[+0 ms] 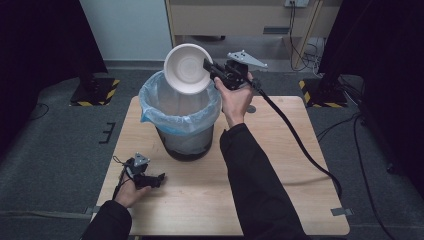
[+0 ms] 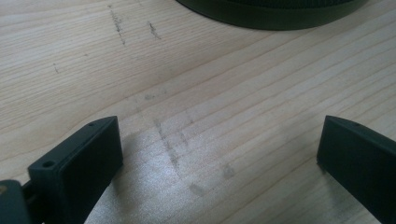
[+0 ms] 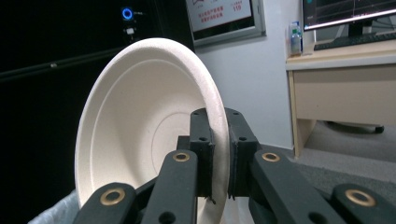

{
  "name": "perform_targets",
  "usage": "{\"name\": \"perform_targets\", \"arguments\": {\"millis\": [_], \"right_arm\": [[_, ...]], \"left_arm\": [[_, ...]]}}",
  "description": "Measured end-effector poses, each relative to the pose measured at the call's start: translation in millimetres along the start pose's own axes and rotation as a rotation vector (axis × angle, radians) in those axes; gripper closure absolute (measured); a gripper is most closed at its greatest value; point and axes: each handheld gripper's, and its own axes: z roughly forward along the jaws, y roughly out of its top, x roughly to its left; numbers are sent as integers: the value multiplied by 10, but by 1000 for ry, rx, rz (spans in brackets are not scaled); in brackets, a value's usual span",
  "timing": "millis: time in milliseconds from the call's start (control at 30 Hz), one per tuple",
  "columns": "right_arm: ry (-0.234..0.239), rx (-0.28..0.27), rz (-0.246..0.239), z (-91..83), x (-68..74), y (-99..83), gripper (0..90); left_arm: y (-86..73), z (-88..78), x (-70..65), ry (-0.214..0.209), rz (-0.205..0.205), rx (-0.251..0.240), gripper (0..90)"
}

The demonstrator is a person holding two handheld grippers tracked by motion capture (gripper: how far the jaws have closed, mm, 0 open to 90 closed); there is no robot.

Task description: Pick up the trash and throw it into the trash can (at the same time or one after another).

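While the right tongs (image 1: pixel 206 64) clamp the rim of a white bowl (image 1: pixel 187 68) above the lined bin (image 1: pixel 181 117), the left tongs (image 1: pixel 159 179) rest apart on the surface (image 1: pixel 280 165).

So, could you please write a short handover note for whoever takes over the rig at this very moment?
Right gripper: shut on the rim of the white bowl, holding it tilted on edge above the open bin.
Left gripper: open, holding nothing, low over the wooden table near its front left.
Bin: dark, lined with a blue bag, standing on the table.
Done: bowl picked up and brought over the bin.
Left: probably release the bowl so it drops into the liner, then pull the right gripper back. What the bin already holds cannot be told.
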Motion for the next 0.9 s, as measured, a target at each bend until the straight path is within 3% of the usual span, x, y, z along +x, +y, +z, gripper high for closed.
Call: {"name": "perform_targets", "arguments": {"millis": [233,367,533,700,900], "right_arm": [[4,36,-9,43,9,-113,838],[4,75,-43,55,33,-182,837],[7,99,-53,88,42,-230,830],[29,129,-36,140,36,-266,657],[25,95,-20,58,-2,-149,534]], "left_arm": [[0,0,1,-1,0,0,0],[0,0,0,0,1,0,0],[0,0,0,0,1,0,0],[0,0,0,0,0,0,0],[0,0,0,0,1,0,0]]}}
